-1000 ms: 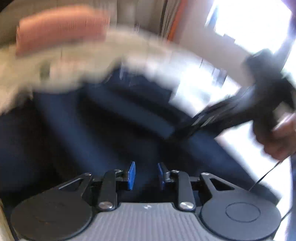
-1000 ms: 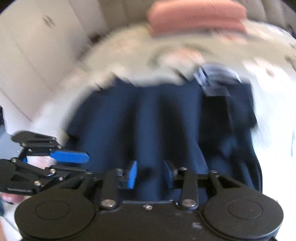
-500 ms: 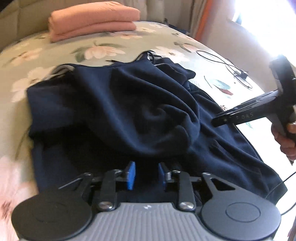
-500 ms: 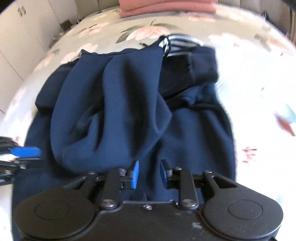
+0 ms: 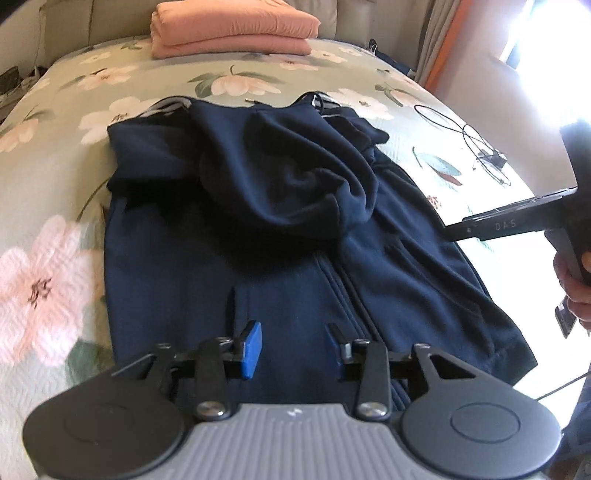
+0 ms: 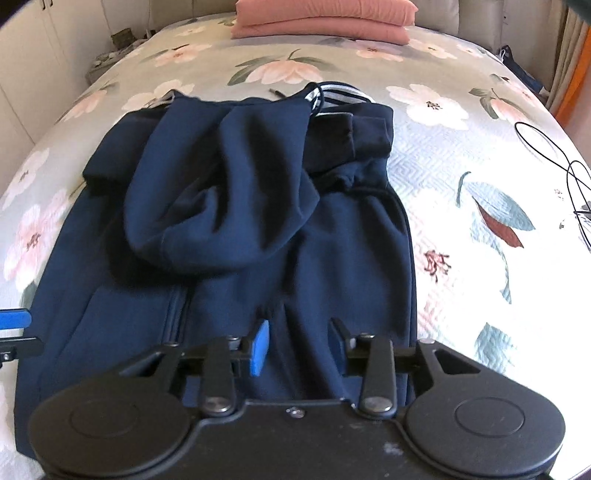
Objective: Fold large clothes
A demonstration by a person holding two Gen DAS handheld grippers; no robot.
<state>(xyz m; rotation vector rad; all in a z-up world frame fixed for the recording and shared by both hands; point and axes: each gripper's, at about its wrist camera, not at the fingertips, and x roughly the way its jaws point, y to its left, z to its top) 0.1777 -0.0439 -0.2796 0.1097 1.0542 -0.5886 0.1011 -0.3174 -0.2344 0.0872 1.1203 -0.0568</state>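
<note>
**Hood down, both claws free above the hem**

A second ago everything smeared past me in a blur; now the view is steady and the navy hoodie [image 5: 280, 258] lies flat on the floral bedspread [image 5: 48, 258], its hood [image 6: 221, 206] flipped forward onto the chest and its sleeves tucked in across the top; I judge the narrowing folds done and the long fold from hem to collar next.

My left gripper [image 5: 293, 349] hangs just over the lower front, blue pads apart with only cloth showing in the gap, so it is released; my right gripper [image 6: 301, 345] is the same, spread and holding nothing (from my left camera I see only its dark side and the hand [image 5: 576, 291] on its handle).

The bottom hem sits near me, mostly hidden beneath my own bodies; the right edge runs straight and there is bare bedspread on both sides. A folded pink blanket [image 5: 232, 29] rests well apart at the far end; a thin black cable [image 6: 554, 158] loops to the right, clear of the garment, though a wide swing there could snag it.
</note>
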